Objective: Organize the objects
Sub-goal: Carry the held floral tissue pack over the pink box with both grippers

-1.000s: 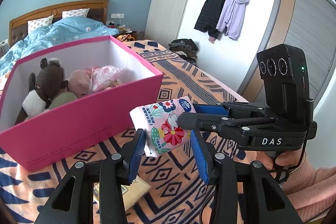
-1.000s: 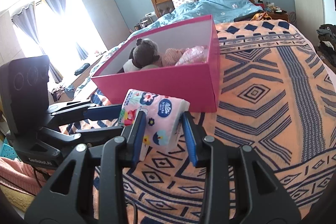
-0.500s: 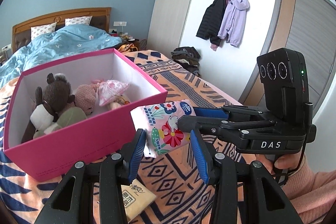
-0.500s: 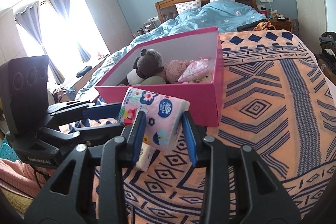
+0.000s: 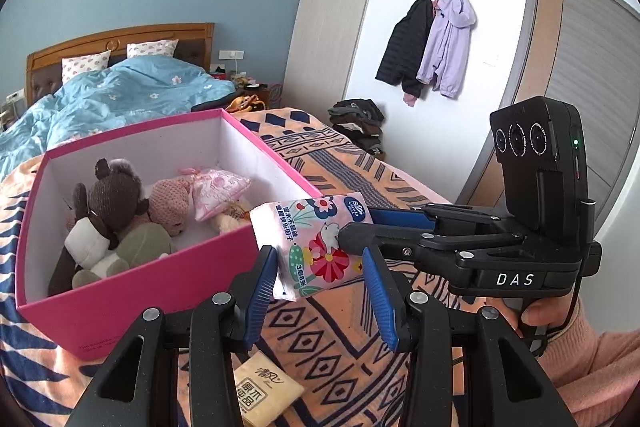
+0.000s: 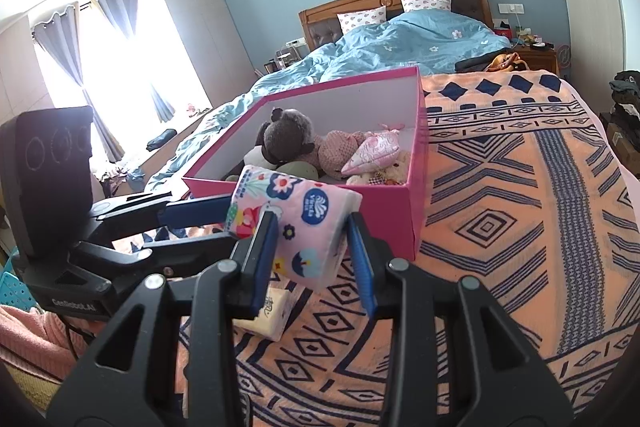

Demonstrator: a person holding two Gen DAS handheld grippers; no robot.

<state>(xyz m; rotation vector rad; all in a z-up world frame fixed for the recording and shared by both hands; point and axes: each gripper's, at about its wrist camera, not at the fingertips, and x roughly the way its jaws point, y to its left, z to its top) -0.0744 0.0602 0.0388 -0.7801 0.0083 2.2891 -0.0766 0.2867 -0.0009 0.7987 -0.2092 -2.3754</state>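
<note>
Lifted higher over box (image 5: 132,291) than before, tissue pack (image 5: 316,247) pinched by both grippers, left (image 5: 320,279) and right (image 6: 312,247), fingers narrow, above bed's near edge.

The box (image 5: 168,283) stood open at the top, its near right corner bare while plush toys (image 5: 120,219) crowded the left and middle. Its near wall rose between the grippers and that room. A tissue pack (image 5: 264,393) lay on the blanket (image 6: 520,227) below them; to the right the blanket lay open.
</note>
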